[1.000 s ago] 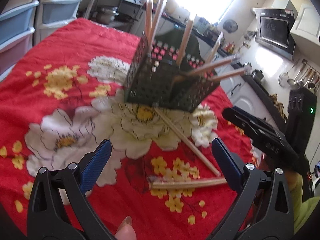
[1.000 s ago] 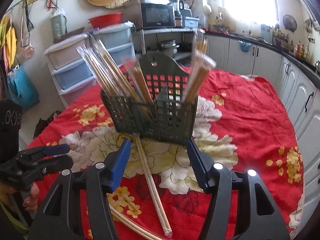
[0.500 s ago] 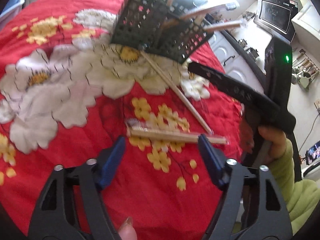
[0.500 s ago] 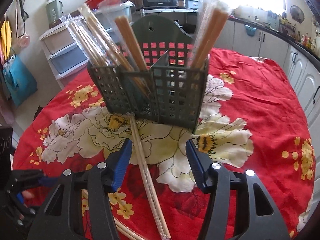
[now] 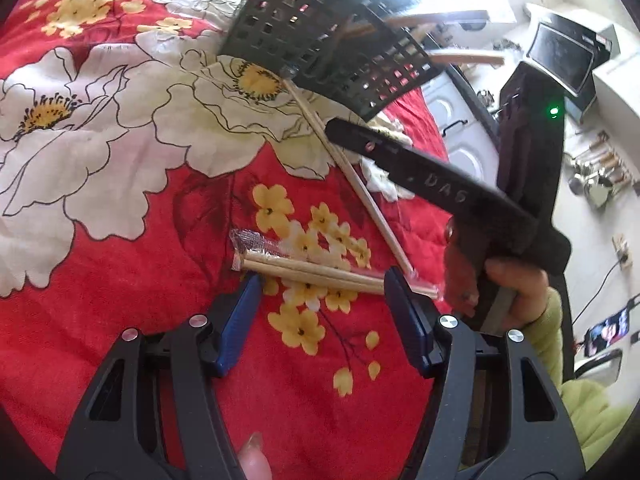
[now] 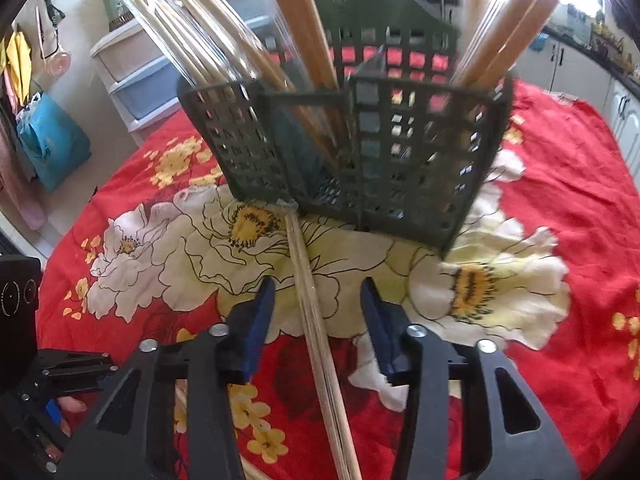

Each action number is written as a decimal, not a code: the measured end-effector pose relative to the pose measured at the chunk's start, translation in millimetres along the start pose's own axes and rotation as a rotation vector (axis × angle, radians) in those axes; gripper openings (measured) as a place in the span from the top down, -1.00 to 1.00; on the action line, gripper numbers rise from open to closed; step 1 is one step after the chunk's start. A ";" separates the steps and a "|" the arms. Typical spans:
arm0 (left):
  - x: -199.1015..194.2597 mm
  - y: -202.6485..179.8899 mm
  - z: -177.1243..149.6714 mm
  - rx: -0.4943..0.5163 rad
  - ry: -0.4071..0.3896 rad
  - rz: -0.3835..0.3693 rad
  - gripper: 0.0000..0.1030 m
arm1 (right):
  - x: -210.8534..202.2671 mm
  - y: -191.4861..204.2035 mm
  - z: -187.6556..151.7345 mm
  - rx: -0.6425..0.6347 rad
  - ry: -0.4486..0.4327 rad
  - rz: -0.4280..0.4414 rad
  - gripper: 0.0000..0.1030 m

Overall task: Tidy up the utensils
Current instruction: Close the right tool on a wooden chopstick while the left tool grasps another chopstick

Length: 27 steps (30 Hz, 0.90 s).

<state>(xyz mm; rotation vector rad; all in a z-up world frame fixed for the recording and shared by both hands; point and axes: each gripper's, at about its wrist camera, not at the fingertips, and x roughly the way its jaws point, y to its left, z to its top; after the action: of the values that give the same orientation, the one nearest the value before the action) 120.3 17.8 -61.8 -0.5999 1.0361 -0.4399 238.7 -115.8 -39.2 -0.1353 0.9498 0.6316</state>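
A dark green perforated utensil caddy (image 6: 380, 152) stands on the red floral tablecloth (image 6: 560, 184), holding several wrapped chopstick pairs (image 6: 208, 36); it also shows in the left wrist view (image 5: 320, 36). A wrapped chopstick pair (image 5: 312, 272) lies crosswise just beyond my open left gripper (image 5: 322, 280). A longer wrapped pair (image 6: 316, 320) lies from the caddy's base toward me, between the fingers of my open right gripper (image 6: 318, 292), untouched. The right gripper also shows in the left wrist view (image 5: 432, 184).
Plastic drawers (image 6: 136, 72) and a blue bag (image 6: 52, 144) stand off the table's far left. Kitchen cabinets (image 6: 624, 108) run along the right. A microwave (image 5: 564, 52) sits beyond the table. My left gripper shows at the lower left of the right wrist view (image 6: 52, 368).
My left gripper has moved down and forward to the short chopstick pair. My right gripper has moved in toward the caddy, over the long pair. Both stay open.
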 end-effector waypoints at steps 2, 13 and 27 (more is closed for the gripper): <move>0.1 2.2 2.3 -0.015 -0.005 -0.003 -0.07 | 9.1 -1.6 2.6 0.008 0.022 0.018 0.30; 4.5 13.3 20.6 -0.117 -0.031 -0.002 0.27 | 15.2 -6.2 1.3 0.035 0.031 0.027 0.81; 1.7 38.8 29.5 -0.196 -0.045 -0.055 0.82 | -34.1 9.7 -4.7 0.014 -0.089 0.072 0.88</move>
<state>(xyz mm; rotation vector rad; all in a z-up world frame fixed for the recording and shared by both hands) 149.7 53.6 -76.9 -0.8117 1.0282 -0.3733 215.6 -124.8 -13.4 -0.0602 0.8763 0.6916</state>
